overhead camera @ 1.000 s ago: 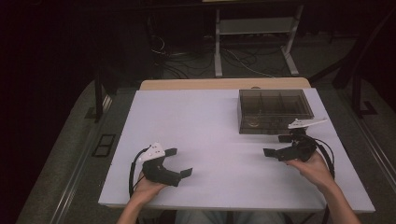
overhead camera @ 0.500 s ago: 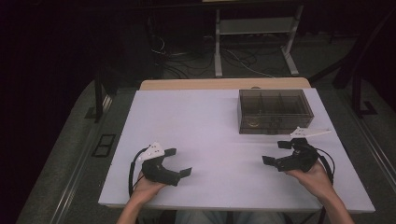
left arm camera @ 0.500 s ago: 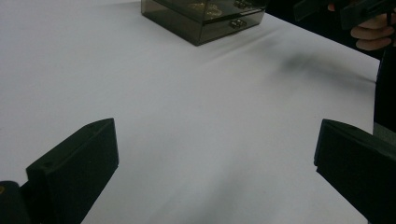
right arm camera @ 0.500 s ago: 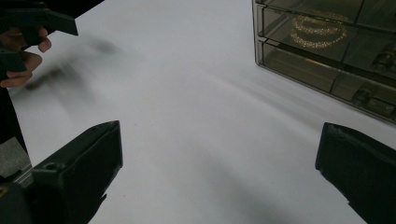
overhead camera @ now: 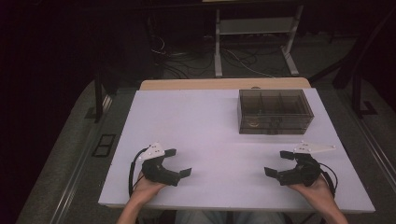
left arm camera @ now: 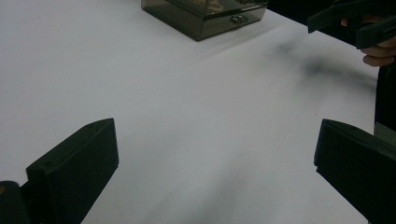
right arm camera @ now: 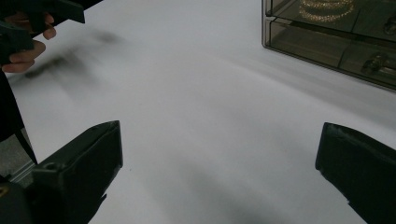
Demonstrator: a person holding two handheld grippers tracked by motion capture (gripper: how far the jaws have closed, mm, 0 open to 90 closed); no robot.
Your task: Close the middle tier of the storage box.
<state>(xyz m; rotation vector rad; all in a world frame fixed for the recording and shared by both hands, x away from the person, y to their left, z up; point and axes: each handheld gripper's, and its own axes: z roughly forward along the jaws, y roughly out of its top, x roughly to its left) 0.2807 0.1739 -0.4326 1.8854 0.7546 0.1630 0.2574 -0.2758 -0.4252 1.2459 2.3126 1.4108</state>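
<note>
A smoky clear box (overhead camera: 274,111) with several compartments stands on the white table (overhead camera: 205,126) at the far right; gold jewellery (right arm camera: 327,9) lies inside it. My left gripper (overhead camera: 178,162) rests near the front left edge, open, nothing between its jaws. My right gripper (overhead camera: 278,163) sits near the front right edge, open and empty too, well short of the box. In the left gripper view the box (left arm camera: 205,13) is far ahead and the other gripper (left arm camera: 355,23) shows at top right. The right gripper view has the other gripper (right arm camera: 32,18) at top left.
The table's wooden far edge (overhead camera: 224,84) borders a dark floor with cables and a white stand (overhead camera: 252,37). Bare white tabletop stretches between the two grippers and across the left half.
My right gripper has drawn back from beside the box toward the front edge of the table. The left gripper has stayed in place.
</note>
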